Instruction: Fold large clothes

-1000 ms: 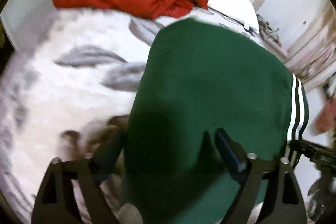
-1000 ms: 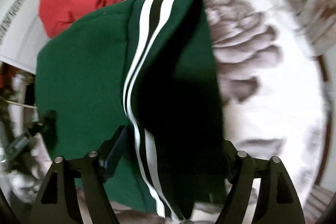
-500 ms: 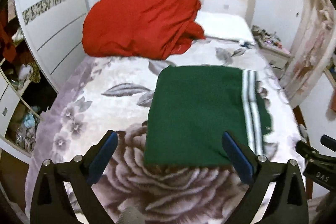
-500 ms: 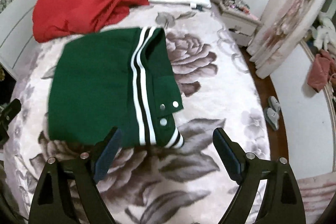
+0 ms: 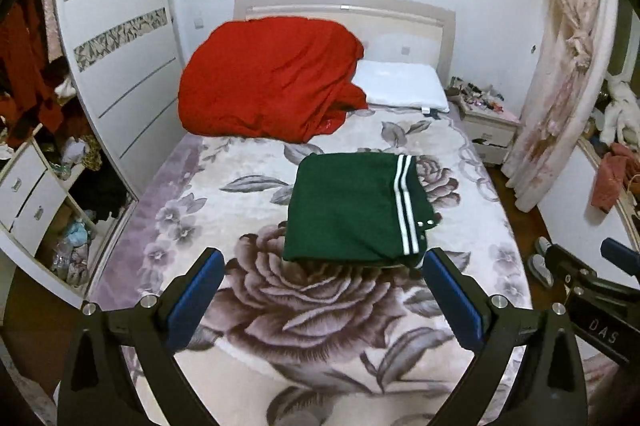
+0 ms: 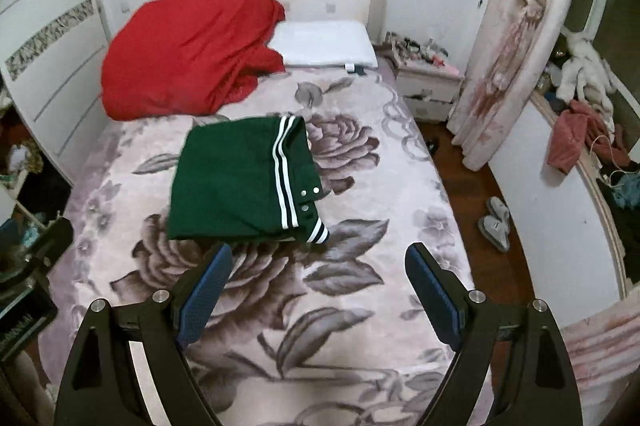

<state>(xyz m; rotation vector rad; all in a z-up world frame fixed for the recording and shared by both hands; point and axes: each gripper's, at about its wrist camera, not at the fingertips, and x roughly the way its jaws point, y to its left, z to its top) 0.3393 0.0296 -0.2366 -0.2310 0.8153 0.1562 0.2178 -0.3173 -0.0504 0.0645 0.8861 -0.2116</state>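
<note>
Green jacket [image 5: 348, 212], knit fabric with white stripes and metal snaps, lies folded in a flat rectangle mid-bed on the plush floral blanket [image 5: 320, 314]. Left gripper [image 5: 326, 296] and right gripper [image 6: 318, 286] both spread wide, empty, hovering near the foot edge. Crumpled red quilt [image 5: 268, 82] at the headboard's left corner.

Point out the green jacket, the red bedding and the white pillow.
green jacket [image 5: 344, 210], left wrist view, plain folded top face.
red bedding [image 5: 272, 82], left wrist view, middle of the heap.
white pillow [image 6: 324, 42], right wrist view, top face.
</note>
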